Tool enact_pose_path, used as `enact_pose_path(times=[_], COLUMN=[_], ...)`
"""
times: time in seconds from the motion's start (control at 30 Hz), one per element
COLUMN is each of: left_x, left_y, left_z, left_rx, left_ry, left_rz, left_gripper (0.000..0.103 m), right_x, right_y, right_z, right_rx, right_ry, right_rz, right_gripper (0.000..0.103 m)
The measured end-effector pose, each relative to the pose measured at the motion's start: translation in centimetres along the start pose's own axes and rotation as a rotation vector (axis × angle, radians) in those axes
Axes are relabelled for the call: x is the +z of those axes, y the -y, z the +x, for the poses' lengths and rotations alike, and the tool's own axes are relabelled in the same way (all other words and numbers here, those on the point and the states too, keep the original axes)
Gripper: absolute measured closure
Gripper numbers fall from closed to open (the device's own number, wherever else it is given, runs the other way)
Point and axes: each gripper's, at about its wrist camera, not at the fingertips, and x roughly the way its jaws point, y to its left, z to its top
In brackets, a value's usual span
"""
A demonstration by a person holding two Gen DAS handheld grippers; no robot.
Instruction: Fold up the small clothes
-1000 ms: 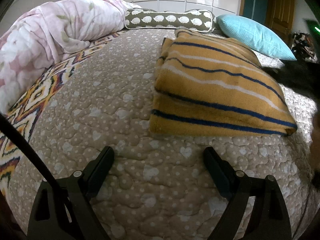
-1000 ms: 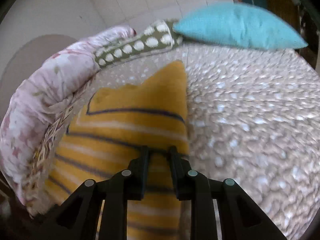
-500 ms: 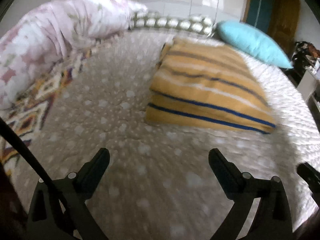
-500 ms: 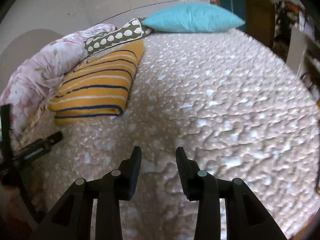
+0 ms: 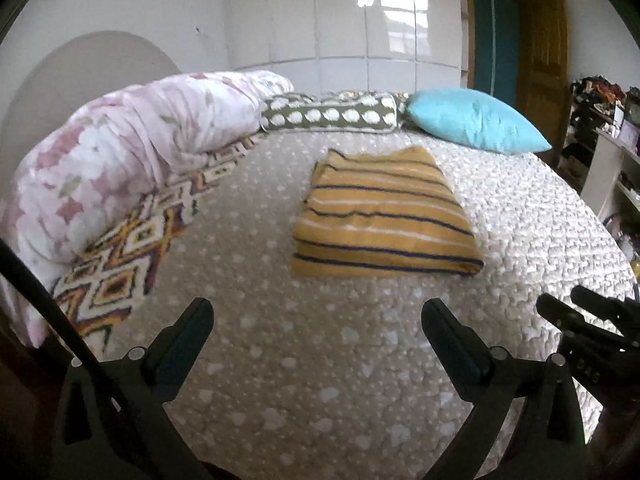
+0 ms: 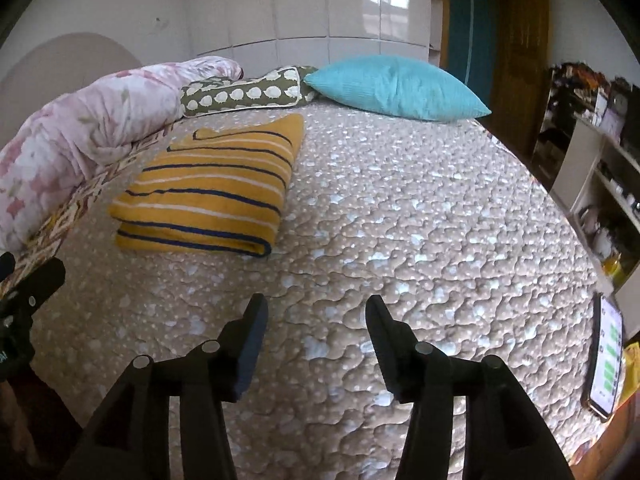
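The left gripper (image 5: 316, 316) hangs above the quilted bedspread (image 5: 320, 360) with its 2 fingers spread wide and nothing between them; its jaws have just been opening. The right gripper (image 6: 316, 312) also stands parted over bare bedspread, its jaws likewise just opening, holding nothing. Each tool shows at the edge of the other's view.

Ahead of both, well clear of the fingertips, the yellow striped garment (image 5: 384, 216) lies folded into a neat rectangle on the bedspread, its folded edge toward the cameras. It sits left of centre in the right wrist view.

Behind it, a green spotted bolster (image 5: 332, 116) and a turquoise pillow (image 5: 472, 120) lie along the head of the bed. A pink floral duvet (image 5: 120, 160) is bunched along the left side, over a patterned blanket (image 5: 132, 256). At the bed's right edge lies what seems to be a phone (image 6: 606, 360), its screen lit.
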Motion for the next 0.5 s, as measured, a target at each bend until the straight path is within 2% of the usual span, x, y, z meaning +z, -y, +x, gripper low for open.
enact_pose_path(times=[0.13, 0.5], left_x=[-0.9, -1.8], left_y=[0.5, 0.9], left_z=[0.8, 2.3], left_rx=[-0.031, -0.054], left_ry=[-0.050, -0.106], left_rz=[-0.009, -0.010], left_gripper=[0.000, 0.000], right_x=[-0.4, -0.9], right_y=[-0.4, -1.0], right_z=[0.8, 2.3], right_rx=[-0.006, -0.021], right_ry=[-0.023, -0.057], right_rz=[-0.015, -0.037], right_gripper=[0.045, 0.042])
